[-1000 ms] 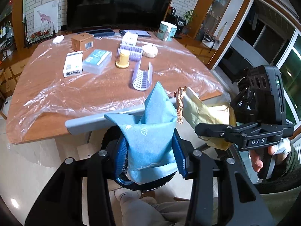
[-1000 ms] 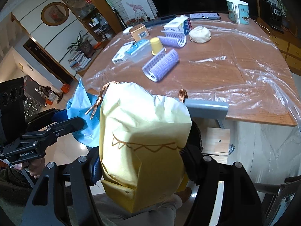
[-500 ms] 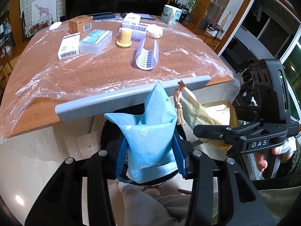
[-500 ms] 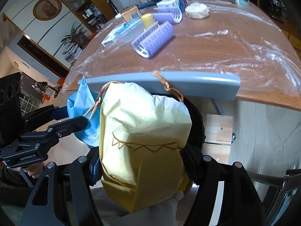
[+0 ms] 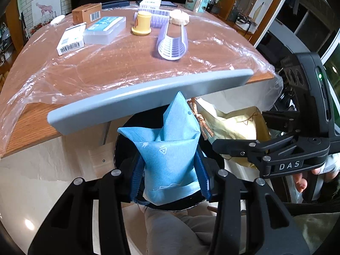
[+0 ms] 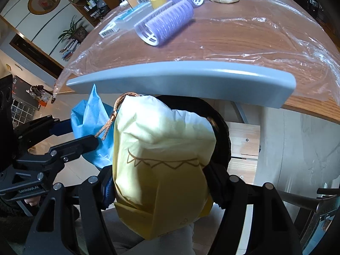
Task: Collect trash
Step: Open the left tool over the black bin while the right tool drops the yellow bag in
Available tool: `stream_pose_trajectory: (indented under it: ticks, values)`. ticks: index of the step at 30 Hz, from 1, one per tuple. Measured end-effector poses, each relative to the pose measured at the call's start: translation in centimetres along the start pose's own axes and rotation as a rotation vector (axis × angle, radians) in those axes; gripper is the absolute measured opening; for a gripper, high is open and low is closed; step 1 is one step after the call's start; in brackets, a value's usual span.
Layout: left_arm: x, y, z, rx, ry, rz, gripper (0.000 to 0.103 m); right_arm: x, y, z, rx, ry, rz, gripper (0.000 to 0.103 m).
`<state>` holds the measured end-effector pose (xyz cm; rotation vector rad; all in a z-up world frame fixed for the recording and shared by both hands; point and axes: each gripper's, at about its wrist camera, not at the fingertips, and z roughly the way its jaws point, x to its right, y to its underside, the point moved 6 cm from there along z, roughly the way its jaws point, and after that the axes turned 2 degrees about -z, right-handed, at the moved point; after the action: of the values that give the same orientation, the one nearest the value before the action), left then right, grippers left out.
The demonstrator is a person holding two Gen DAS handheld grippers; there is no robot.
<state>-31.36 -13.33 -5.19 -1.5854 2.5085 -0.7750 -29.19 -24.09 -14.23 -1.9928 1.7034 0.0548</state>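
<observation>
1. The left claw (image 5: pixel 170 178) is clenched on a blue paper bag (image 5: pixel 169 153), its blue pads pressing the bag's lower half from both sides; the bag stands upright between them with its folded peak pointing away from the camera.
2. The right claw (image 6: pixel 161 182) is clenched on a yellow paper bag (image 6: pixel 161 155) with a twisted cord handle (image 6: pixel 110 119); this bag is fatter, so the jaws stand wider, and it too rises upright out of the grip.
3. The two bags hang side by side, near touching, blue to the left of yellow; in the left wrist view the right claw and the hand (image 5: pixel 306 180) that holds it show at the right edge.
4. Directly under and behind both bags is a round black bin (image 5: pixel 123 148), its dark mouth showing around the blue bag and, in the right wrist view, past the yellow one's right shoulder. It sits on the floor below a grey bar (image 5: pixel 148 99) at the front of the table (image 5: pixel 119 63).
5. The relation that matters: each bag sits above the bin's opening, long axis roughly along the claw, so the drop looks like a short way down. The blue bag seems more centred over the mouth; the yellow one appears nearer the rim.
6. Hair rollers (image 5: pixel 173 42), boxes and a mug are on the plastic-covered table, not yet collected.
</observation>
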Motion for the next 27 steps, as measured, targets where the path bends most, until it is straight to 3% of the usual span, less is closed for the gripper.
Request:
stream_pose_trajectory:
  ticks: [21,22,23,24,27]
  values:
    - [-0.8,0.2,3.6,-0.062,-0.012,-0.004,0.046,1.4,0.2,3.2,-0.057,0.050,0.025,0.070]
    - [-0.7,0.2,3.7,-0.057,-0.009,-0.001,0.052,1.4,0.2,3.0,-0.050,0.054,0.020,0.070]
    - [-0.6,0.1,3.6,-0.049,-0.014,0.004,0.057,1.2,0.1,2.8,-0.044,0.057,0.011,0.076]
    - [-0.6,-0.1,3.5,-0.038,-0.024,0.006,0.068,1.2,0.1,2.6,-0.038,0.069,0.006,0.085]
    - [-0.8,-0.1,3.2,-0.028,-0.014,-0.006,0.071,1.5,0.0,1.8,-0.013,0.108,-0.001,0.091]
